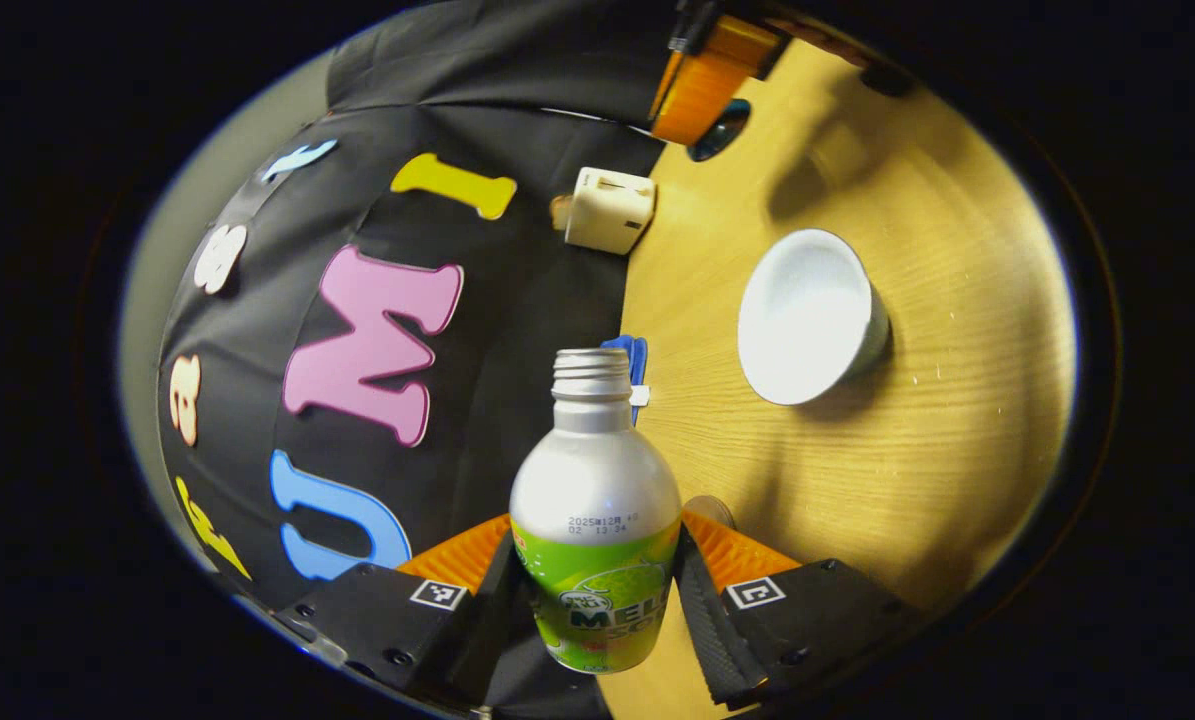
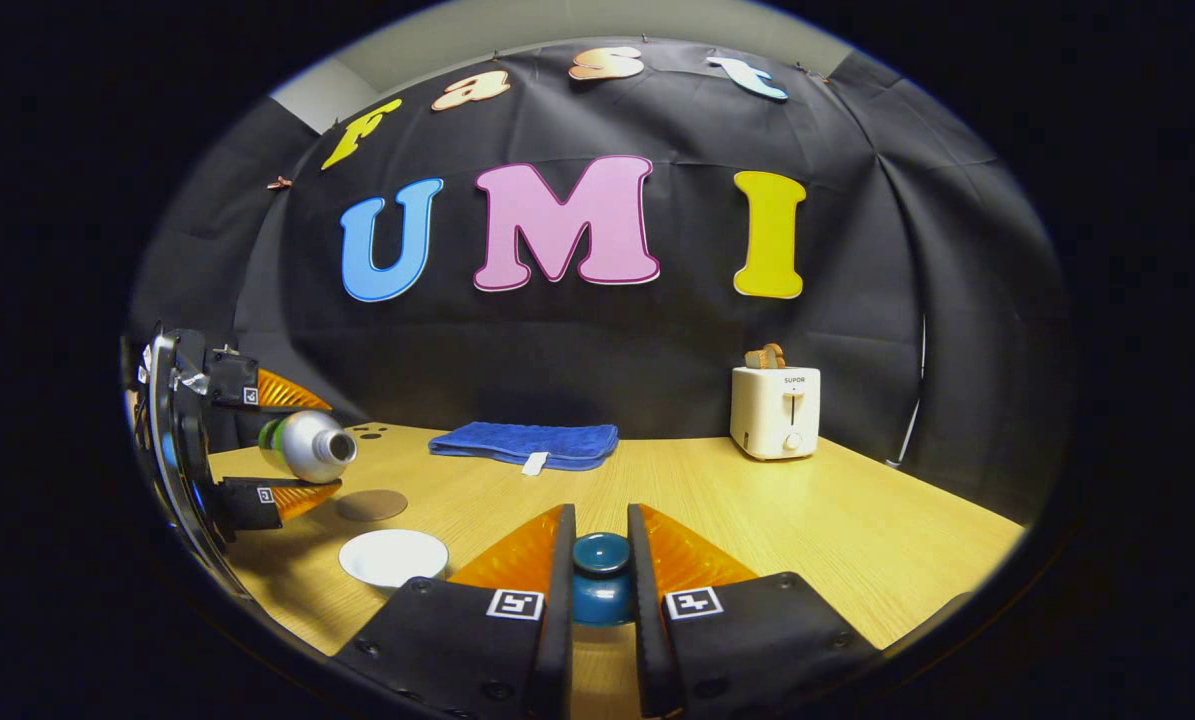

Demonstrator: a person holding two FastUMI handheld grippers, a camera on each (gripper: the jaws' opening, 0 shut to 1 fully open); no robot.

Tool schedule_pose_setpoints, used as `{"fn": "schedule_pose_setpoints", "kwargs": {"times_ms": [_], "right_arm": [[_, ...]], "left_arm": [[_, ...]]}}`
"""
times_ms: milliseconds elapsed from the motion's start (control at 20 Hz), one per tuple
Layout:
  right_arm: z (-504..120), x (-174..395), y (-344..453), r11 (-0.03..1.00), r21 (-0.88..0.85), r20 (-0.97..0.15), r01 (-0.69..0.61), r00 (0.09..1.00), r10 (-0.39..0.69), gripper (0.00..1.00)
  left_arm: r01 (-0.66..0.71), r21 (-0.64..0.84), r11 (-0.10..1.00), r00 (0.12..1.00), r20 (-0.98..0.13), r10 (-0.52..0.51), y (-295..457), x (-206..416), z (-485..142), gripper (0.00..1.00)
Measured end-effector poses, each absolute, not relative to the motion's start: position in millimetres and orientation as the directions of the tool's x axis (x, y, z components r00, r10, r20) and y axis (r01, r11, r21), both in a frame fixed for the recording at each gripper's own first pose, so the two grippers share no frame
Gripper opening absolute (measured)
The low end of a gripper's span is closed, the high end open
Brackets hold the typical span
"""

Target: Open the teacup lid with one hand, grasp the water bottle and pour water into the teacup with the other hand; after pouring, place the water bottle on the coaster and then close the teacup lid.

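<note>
A silver water bottle [image 1: 597,500] with a green label and no cap sits between the fingers of my left gripper [image 1: 597,560], which is shut on its body. In the right gripper view that bottle [image 2: 307,445] lies tipped on its side in the left gripper [image 2: 322,446], mouth pointing right, above the round brown coaster [image 2: 370,505]. The white teacup [image 1: 807,315] stands uncovered on the table; no water stream shows. My right gripper [image 2: 600,530] is shut on the dark blue lid [image 2: 600,575], held above the table to the right of the teacup [image 2: 393,557].
A folded blue cloth [image 2: 525,443] lies at the back of the wooden table [image 2: 857,520]. A white toaster [image 2: 775,410] stands at the back right. In the left gripper view the right gripper [image 1: 707,100] hangs beyond the cup, near the toaster [image 1: 609,208].
</note>
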State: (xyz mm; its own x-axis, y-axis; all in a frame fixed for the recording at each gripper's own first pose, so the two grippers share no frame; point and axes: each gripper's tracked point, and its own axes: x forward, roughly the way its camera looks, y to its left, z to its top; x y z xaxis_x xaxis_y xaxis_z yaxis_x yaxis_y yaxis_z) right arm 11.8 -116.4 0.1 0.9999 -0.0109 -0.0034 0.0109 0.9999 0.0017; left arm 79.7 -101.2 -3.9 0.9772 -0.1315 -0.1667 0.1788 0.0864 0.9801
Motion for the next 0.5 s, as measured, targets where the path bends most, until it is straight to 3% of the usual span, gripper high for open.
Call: {"fn": "schedule_pose_setpoints", "kwargs": {"times_ms": [500], "right_arm": [[-0.5,12.6,-117.2,1.0,0.002,-0.004,0.009,1.0,-0.009,0.3]], "left_arm": [[0.177,0.957,-0.228,0.973,-0.205,-0.107,-101.8,79.7,10.4,0.79]]}}
